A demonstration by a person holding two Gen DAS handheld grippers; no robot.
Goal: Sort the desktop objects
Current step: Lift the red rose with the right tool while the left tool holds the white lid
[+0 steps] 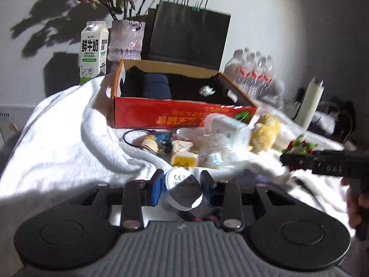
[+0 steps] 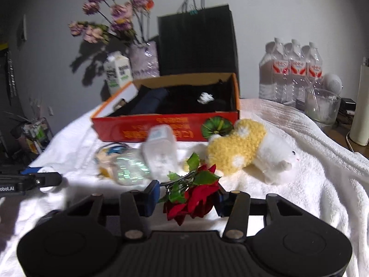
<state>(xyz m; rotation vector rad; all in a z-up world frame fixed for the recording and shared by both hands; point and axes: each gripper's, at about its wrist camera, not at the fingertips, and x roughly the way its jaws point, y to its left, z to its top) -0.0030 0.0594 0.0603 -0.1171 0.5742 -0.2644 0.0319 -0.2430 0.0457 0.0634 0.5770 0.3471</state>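
The left hand-held gripper (image 1: 181,185) is clamped on a small round white device (image 1: 183,192), its blue pads pressing both sides low in the centre of the left wrist view. The right hand-held gripper (image 2: 188,197) has its pads on either side of a red artificial flower (image 2: 194,199) at lower centre of the right wrist view; whether they actually grip the flower I cannot tell.

The open orange box (image 2: 166,127), mid-frame in both views, looks like the likely destination, judging from the task. Both loads could go astray on the way. The round device is smooth and curved, held only at its edges — a tilt or a slackened squeeze could let it roll out. The flower is soft and leafy, so it may sag or slip free if it is only loosely caught.

Between the grippers and the box lies clutter on the white blanket (image 2: 311,161) covering the bench: a yellow-and-white plush toy (image 2: 249,152), a translucent white container (image 2: 161,152), a crinkly plastic packet (image 2: 129,168) and a small yellow box (image 1: 183,154). A low carry would snag these. Behind the box stand a milk carton (image 1: 93,53), a vase of flowers (image 1: 125,41), a black paper bag (image 2: 198,41) and water bottles (image 2: 293,69) — an overshoot could topple them.
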